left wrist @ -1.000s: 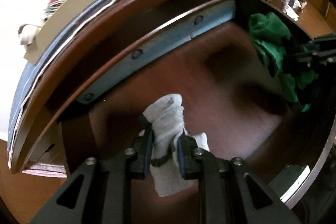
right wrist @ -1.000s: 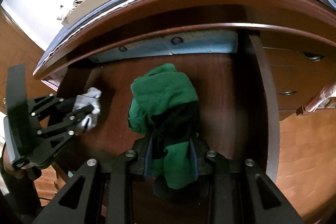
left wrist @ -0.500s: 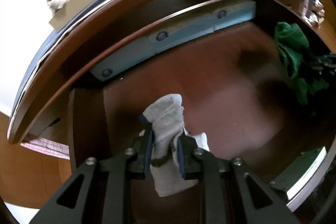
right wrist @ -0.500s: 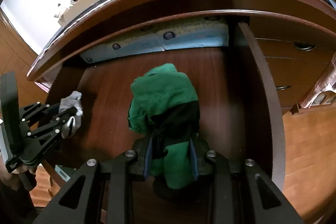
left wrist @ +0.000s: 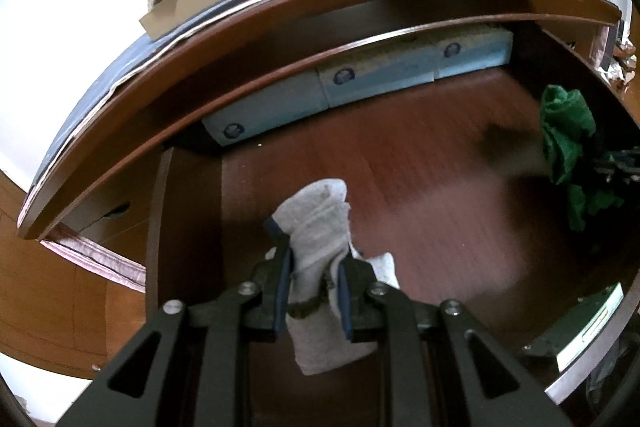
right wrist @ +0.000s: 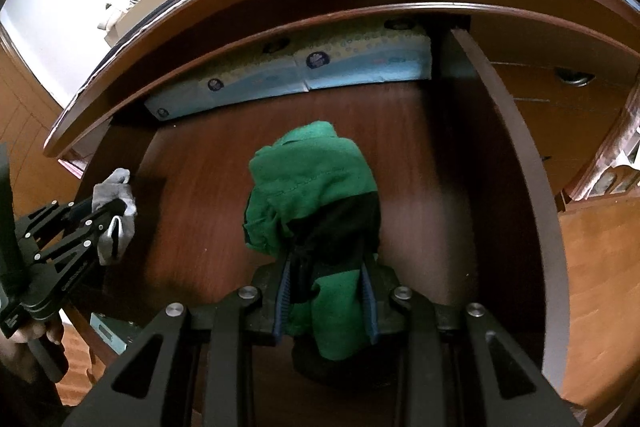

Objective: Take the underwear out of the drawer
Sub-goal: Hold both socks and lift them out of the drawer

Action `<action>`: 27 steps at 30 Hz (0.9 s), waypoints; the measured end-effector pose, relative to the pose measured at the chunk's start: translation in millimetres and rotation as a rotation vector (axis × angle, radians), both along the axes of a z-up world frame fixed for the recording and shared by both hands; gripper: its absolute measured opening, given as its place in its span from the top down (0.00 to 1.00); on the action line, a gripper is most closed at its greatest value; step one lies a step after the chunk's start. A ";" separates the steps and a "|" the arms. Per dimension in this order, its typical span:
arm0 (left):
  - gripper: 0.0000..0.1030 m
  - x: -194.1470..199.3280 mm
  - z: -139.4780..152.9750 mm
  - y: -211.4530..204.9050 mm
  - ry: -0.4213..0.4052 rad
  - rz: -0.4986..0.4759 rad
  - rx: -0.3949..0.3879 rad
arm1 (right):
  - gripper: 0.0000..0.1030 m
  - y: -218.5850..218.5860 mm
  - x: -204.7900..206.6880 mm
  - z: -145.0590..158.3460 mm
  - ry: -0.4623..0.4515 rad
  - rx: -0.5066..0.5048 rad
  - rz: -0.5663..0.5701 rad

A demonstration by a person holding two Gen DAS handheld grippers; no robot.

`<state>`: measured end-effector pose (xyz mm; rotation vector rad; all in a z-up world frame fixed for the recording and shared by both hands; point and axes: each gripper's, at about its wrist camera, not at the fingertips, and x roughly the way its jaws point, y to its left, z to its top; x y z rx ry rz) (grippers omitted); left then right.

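Above the open drawer point(right wrist: 516, 163), left gripper point(left wrist: 313, 279) pinches grey underwear point(left wrist: 320, 223) between its pads; right gripper point(right wrist: 326, 291) likewise clamps green underwear point(right wrist: 312, 171), bunched ahead of its fingers.

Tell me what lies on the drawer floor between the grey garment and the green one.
Nothing: in the right wrist view, bare wooden drawer floor separates the grey garment in the left gripper from the green garment in the right gripper.

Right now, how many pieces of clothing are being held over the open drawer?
2. A grey garment is clamped in the left gripper, near the drawer's left side. A green and black garment is clamped in the right gripper, nearer the middle. Nothing else shows inside except blue packs at the back.
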<state>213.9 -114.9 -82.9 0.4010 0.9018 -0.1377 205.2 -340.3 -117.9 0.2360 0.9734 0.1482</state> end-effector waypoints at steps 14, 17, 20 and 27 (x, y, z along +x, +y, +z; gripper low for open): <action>0.82 0.7 -3.3 2.8 0.004 0.017 -0.004 | 0.69 7.1 -2.4 0.8 -0.028 -0.055 0.001; 0.82 -0.2 -3.1 4.1 0.000 0.018 -0.014 | 0.69 8.5 -3.7 0.8 -0.037 -0.069 -0.005; 0.82 -2.4 -1.7 7.5 0.004 0.021 -0.041 | 0.69 9.7 -4.5 0.9 -0.044 -0.081 -0.005; 0.82 -11.8 3.0 2.8 -0.009 0.005 -0.067 | 0.69 11.5 -5.1 1.3 -0.062 -0.103 0.006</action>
